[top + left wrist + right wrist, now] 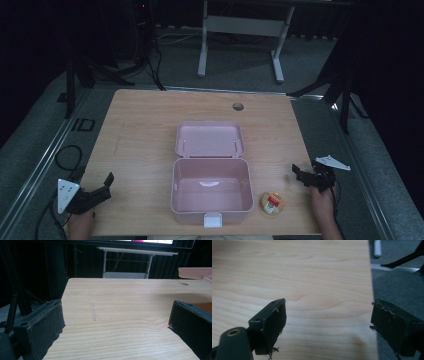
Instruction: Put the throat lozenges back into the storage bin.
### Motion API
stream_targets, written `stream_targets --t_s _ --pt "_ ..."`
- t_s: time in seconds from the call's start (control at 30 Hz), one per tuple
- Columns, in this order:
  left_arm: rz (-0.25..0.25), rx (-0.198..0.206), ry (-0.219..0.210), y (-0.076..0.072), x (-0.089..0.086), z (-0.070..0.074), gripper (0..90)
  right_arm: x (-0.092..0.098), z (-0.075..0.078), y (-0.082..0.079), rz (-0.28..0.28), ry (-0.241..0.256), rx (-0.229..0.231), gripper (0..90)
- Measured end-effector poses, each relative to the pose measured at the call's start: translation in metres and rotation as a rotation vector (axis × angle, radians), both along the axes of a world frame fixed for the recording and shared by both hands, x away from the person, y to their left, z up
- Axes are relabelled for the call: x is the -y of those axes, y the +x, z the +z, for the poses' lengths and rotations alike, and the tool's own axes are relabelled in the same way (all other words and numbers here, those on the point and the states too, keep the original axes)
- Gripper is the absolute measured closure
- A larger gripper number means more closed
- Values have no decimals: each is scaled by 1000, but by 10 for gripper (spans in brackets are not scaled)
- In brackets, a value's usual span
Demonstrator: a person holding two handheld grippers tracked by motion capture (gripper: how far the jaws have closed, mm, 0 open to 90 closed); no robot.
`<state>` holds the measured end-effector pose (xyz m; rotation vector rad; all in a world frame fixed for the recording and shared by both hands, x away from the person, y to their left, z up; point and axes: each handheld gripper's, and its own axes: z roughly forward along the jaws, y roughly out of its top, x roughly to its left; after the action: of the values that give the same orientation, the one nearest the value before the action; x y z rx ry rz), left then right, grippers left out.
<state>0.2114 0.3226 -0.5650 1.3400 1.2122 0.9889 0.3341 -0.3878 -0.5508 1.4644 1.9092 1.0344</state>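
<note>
High view has my left tongs (106,184) and right tongs (300,175) both spread and empty at the counter (140,130) edges, the open pink lunchbox (211,192) between them, so I judge nothing started; next, probably the small round tin (272,203) just inboard of my right tongs.

Room is dim, black surround; table (145,140) lit softly from overhead. Small glare patch on pink box (211,192) floor. Soft shadow under right gripper (328,322) on the wood. High view soft, low-res. Both gripper views blur the near jaws, especially at the frame edges.
</note>
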Motion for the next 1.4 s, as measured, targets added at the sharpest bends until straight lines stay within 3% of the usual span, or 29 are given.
stream_targets --t_s 0.2,0.3,0.57,0.73,0.8,0.87,0.97,1.0,1.07,1.4 --pt "2 1 -1 0 0 0 3 -3 3 4 78 -15 -61 131" --pt "3 1 -2 0 0 0 3 -6 6 4 150 -69 -116 133" --pt "1 -2 -1 0 0 0 3 -9 10 -1 337 -152 -313 136" --pt "-6 -3 6 0 1 0 3 -11 15 -2 433 -207 -405 140" --pt "-6 -3 6 0 1 0 3 -11 17 -2 446 -222 -418 140" --pt "-3 -1 -4 0 0 0 3 -13 21 -3 496 -292 -475 139" --pt "-2 -1 -4 0 0 0 3 -13 24 -3 522 -317 -510 140" --pt "-2 -3 -1 0 0 0 3 -14 29 -4 548 -363 -549 140" --pt "-2 -3 -1 0 0 0 3 -14 32 -4 574 -371 -581 140" --pt "-2 -3 -1 0 0 0 3 -24 43 -13 715 -567 -729 139"
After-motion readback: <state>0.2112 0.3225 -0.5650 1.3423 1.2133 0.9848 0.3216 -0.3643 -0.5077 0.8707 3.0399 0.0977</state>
